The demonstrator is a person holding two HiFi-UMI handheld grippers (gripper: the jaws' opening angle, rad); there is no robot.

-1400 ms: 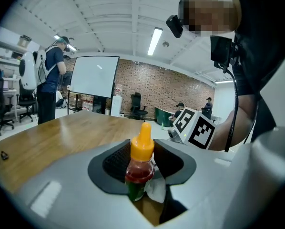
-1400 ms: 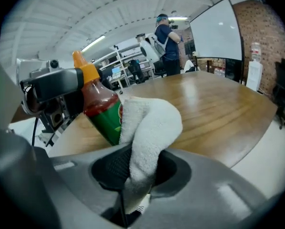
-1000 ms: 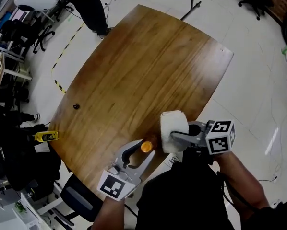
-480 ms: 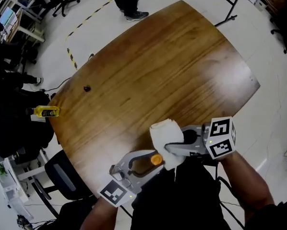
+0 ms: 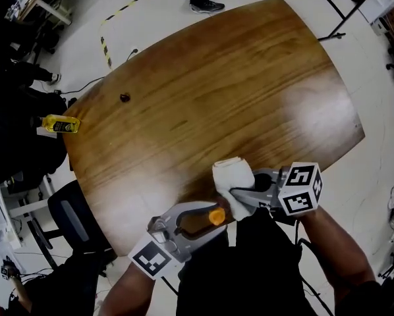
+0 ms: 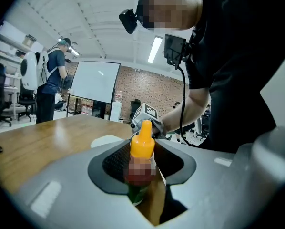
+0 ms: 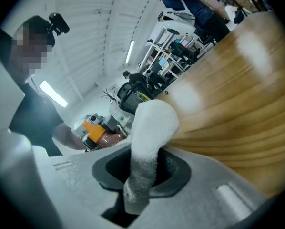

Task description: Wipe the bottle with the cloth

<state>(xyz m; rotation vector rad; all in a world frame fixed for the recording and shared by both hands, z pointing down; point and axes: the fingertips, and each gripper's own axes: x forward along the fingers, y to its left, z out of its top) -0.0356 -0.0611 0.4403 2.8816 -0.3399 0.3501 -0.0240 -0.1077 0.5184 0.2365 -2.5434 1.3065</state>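
My left gripper (image 5: 207,216) is shut on a small bottle (image 5: 214,216) with an orange cap (image 6: 142,140), held off the table's near edge. The bottle stands upright between the jaws, its dark reddish body (image 6: 138,175) pinched at the middle. My right gripper (image 5: 240,193) is shut on a white cloth (image 5: 232,176), whose free end bulges up over the jaws (image 7: 153,123). The cloth hangs just right of the cap and touches or nearly touches it. The bottle (image 7: 100,135) shows at the left of the right gripper view.
The wooden table (image 5: 217,91) spreads ahead, with a small dark object (image 5: 124,98) near its left edge. A yellow item (image 5: 60,124) lies on dark gear at the left, beside a chair (image 5: 70,217). A person's feet (image 5: 207,5) stand beyond the far edge.
The head view has swung, so the table sits differently in frame. The left gripper has turned flatter, and the bottle's cap has come up against the cloth. Both grips are unchanged.
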